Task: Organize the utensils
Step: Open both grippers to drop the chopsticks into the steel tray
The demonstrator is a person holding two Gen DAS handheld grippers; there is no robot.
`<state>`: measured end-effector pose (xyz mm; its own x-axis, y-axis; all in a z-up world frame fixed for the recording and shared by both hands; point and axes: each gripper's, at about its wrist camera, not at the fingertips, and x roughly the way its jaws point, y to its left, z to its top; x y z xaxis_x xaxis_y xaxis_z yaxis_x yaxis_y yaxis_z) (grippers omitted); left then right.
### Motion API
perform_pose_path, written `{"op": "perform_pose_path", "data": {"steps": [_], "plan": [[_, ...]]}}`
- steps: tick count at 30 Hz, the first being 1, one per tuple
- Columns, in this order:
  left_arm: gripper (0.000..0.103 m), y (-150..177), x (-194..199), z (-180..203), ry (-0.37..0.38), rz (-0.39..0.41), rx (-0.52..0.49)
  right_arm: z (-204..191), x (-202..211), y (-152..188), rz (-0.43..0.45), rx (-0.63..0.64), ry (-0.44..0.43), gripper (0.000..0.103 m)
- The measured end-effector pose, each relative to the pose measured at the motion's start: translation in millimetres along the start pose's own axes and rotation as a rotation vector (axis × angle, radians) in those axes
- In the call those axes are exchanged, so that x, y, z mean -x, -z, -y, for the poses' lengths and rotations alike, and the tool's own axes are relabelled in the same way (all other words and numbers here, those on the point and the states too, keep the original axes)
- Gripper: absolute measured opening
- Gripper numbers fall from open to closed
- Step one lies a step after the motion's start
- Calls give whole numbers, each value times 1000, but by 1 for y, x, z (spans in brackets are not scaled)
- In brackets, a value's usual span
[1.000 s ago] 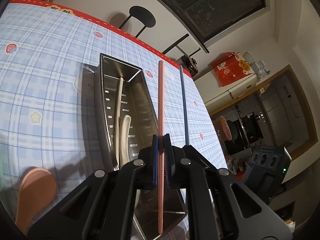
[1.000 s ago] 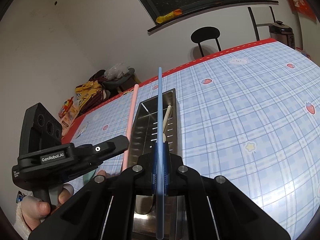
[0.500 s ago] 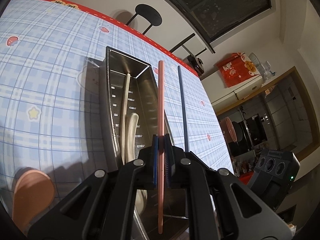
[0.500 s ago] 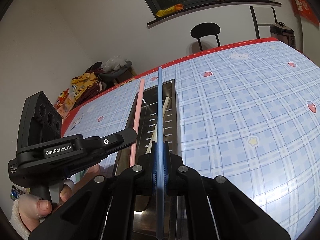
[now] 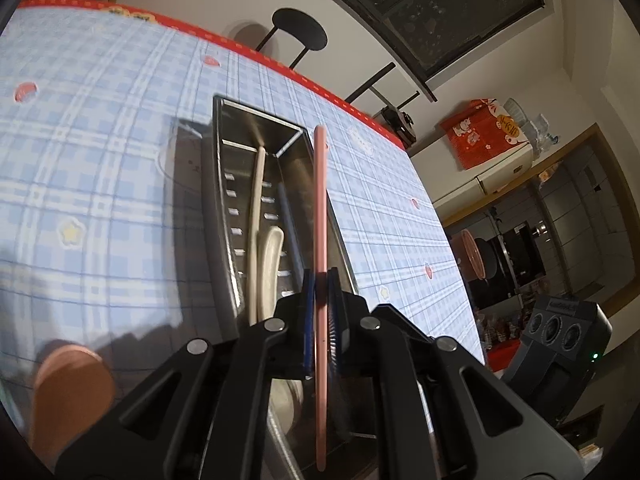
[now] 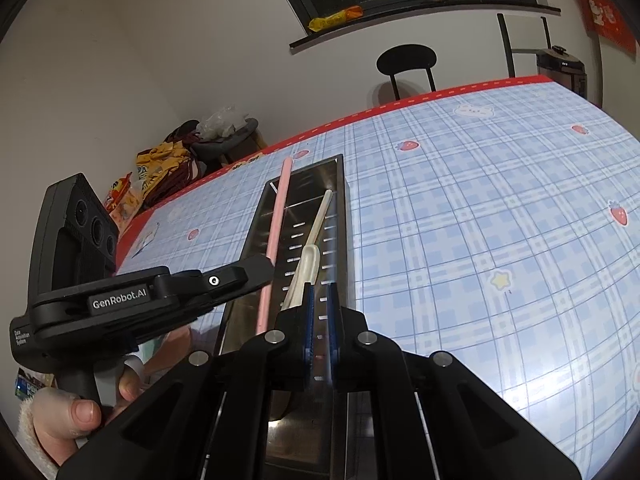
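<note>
Utensils are seen gathered in a steel tray (image 5: 224,208) on the plaid counter (image 5: 100,152). From the left wrist, a pink chopstick (image 5: 320,208) is clamped by the left gripper (image 5: 320,292), its jaws closed on it above the tray's right wall. A cream spoon (image 5: 269,256) and a blue chopstick (image 5: 289,224) are lying inside the tray. A pink spoon (image 5: 68,392) is lying on the counter at lower left.

From the right wrist, the right gripper (image 6: 319,304) is seen with its jaws closed on nothing, over the tray (image 6: 340,200). The left gripper (image 6: 256,268) is shown holding the pink chopstick (image 6: 276,232) along the tray's left edge; a hand (image 6: 76,408) is seen on its handle.
</note>
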<state>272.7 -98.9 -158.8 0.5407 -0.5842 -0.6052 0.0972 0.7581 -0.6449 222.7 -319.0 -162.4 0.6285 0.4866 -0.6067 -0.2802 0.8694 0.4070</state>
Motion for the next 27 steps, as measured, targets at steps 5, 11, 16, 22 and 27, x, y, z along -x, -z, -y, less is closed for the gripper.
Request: {"op": "perform_pose_path", "data": {"steps": [5,11,16,22,27], "plan": [[26,-9,23,6,-51,58,-54,-4,9,-1,35,28,45,24],[48,-10,52,11,-124,115,-131,-8,18,1,82,68,108,60],[82,-4,87,11,-218,189,-207,-20,23,4,138,147,205,93],[96,9,132,0,-325,260,-258,-33,16,9,143,236,273,97],[97,30,166,-10,-430,290,-311,-43,11,16,140,284,285,97]]}}
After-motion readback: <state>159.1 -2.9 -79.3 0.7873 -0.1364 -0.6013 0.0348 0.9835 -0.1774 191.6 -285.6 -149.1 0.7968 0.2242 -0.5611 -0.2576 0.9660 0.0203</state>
